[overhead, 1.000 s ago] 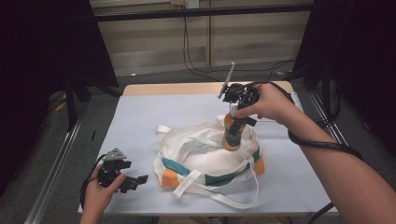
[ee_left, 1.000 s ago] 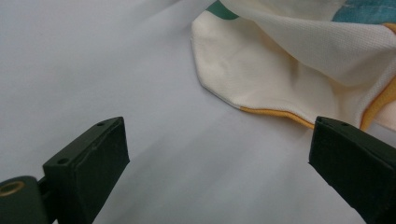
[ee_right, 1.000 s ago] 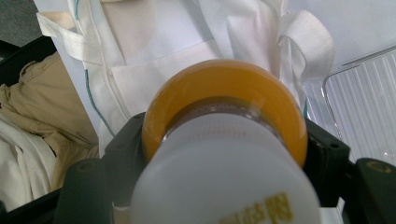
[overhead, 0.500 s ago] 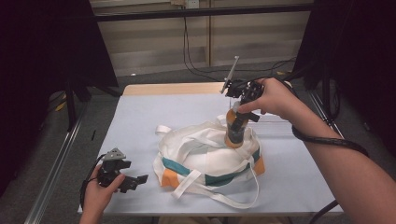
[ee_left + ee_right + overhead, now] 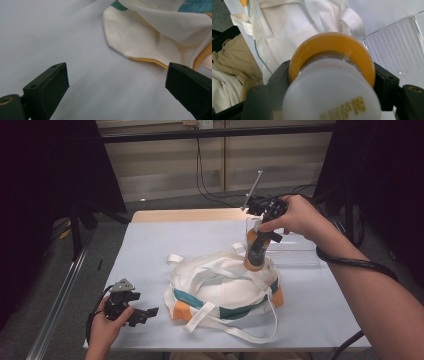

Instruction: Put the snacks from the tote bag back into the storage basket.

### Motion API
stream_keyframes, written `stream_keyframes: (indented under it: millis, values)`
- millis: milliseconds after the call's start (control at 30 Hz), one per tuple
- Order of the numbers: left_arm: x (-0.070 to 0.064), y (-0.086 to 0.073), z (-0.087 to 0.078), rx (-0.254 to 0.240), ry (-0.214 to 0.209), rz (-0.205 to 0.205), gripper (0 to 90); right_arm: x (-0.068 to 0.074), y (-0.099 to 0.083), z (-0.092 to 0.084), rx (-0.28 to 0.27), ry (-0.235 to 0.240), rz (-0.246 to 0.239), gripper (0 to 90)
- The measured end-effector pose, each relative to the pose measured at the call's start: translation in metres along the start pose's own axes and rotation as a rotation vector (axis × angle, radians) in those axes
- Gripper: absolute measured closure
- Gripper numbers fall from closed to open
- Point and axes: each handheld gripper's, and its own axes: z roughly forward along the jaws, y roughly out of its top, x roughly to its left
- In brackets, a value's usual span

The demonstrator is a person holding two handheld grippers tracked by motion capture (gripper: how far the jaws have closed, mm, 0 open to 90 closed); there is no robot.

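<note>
Right gripper [image 5: 258, 251] clamped on a bottle [image 5: 256, 254], jaws pressed on both sides of the white body just behind the orange cap [image 5: 332, 50]; pointing down, cap end lowest, touching the top of the white bag [image 5: 225, 285] at its far right part. Right hand [image 5: 295, 215] wrapped over the gripper from above, forearm running in from the near right corner, cable looped at the wrist. Left gripper [image 5: 131, 309] low at the near left corner of the counter [image 5: 150, 250], held in the left hand [image 5: 105, 327], jaws apart with nothing between them, aimed level toward the bag's near left edge [image 5: 140, 37], just short of it. Pale blue counter top, wooden strip along the far edge. Clear plastic tray [image 5: 295, 251] at the far right, just behind the bottle. Grey floor, dark frame and cables beyond.
</note>
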Motion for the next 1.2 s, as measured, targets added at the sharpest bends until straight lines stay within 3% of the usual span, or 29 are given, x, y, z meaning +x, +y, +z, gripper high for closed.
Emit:
stream_keyframes:
  millis: [400,1200]
  values:
    - [0.001,0.000,-0.001,0.005,0.000,0.009,4.6,-0.010,0.006,-0.003,-0.002,-0.010,0.013,29.7]
    - [0.001,0.000,-0.001,0.001,0.006,0.001,4.6,-0.036,0.010,-0.019,-0.010,-0.032,0.091,29.7]
